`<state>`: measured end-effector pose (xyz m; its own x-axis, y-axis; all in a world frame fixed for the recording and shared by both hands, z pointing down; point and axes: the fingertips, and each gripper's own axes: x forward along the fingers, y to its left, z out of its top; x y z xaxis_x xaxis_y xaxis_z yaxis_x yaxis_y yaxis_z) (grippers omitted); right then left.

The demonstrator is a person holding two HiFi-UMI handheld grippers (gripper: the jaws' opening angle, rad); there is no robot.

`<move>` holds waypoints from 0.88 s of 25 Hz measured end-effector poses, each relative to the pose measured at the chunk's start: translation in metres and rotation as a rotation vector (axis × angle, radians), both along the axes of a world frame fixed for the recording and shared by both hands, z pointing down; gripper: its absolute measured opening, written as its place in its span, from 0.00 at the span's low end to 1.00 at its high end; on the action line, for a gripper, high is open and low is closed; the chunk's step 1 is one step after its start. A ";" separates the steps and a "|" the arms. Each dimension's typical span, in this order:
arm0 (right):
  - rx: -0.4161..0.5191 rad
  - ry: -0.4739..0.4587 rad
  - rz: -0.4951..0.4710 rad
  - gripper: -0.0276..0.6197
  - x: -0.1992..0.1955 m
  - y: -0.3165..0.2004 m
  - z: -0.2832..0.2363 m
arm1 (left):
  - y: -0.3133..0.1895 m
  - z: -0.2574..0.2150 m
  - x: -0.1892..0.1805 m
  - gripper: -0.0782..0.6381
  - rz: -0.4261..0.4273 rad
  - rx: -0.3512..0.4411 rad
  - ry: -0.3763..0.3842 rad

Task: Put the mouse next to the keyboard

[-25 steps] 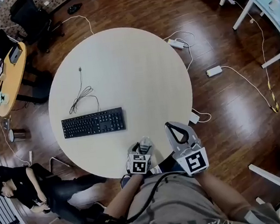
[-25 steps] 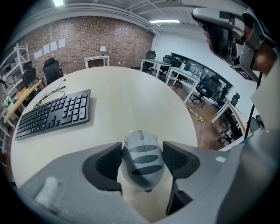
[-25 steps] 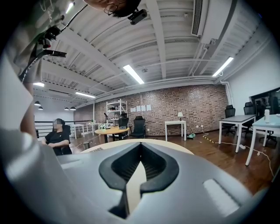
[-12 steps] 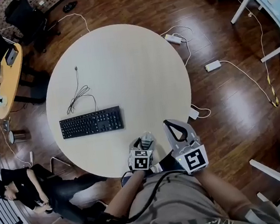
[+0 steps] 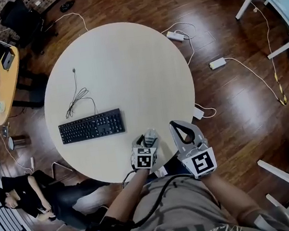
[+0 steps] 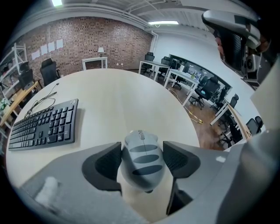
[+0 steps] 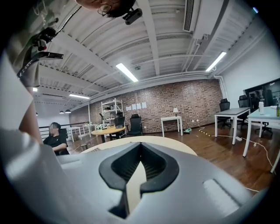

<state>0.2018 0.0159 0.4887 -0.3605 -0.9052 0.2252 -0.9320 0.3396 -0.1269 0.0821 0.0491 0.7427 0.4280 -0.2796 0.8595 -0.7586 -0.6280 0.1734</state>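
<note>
Room: brick-walled office, wood floor; round table (image 5: pixel 125 51) fills the centre of the head view.
Change: over the last second the left gripper (image 6: pixel 142 152) has crept from the table's lower edge a bit further over the top. The keyboard (image 5: pixel 90 126) is untouched.
Meaning: carry phase, placement not yet done.
Mouse (image 6: pixel 142 159): clamped between the left jaws, nose forward, seemingly off the surface.
Keyboard offset: left of the jaws, well apart.
Right gripper (image 7: pixel 139 153): jaws together, holding nothing, lower centre-right in the head view.

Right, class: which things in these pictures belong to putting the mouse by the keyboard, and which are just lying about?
In the job: mouse, gripped in the left tongs; black keyboard; round table.
Lying about: white power strip on the floor; office chair; right tongs, shut and empty.
</note>
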 end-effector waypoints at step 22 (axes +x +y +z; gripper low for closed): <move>-0.038 0.004 -0.052 0.05 -0.009 -0.017 0.007 | -0.041 0.007 0.040 0.55 0.000 0.004 0.010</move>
<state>0.1928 -0.0015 0.4953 -0.4053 -0.8763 0.2605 -0.9139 0.3822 -0.1365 0.1225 0.0082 0.7494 0.4367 -0.2827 0.8540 -0.7569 -0.6286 0.1789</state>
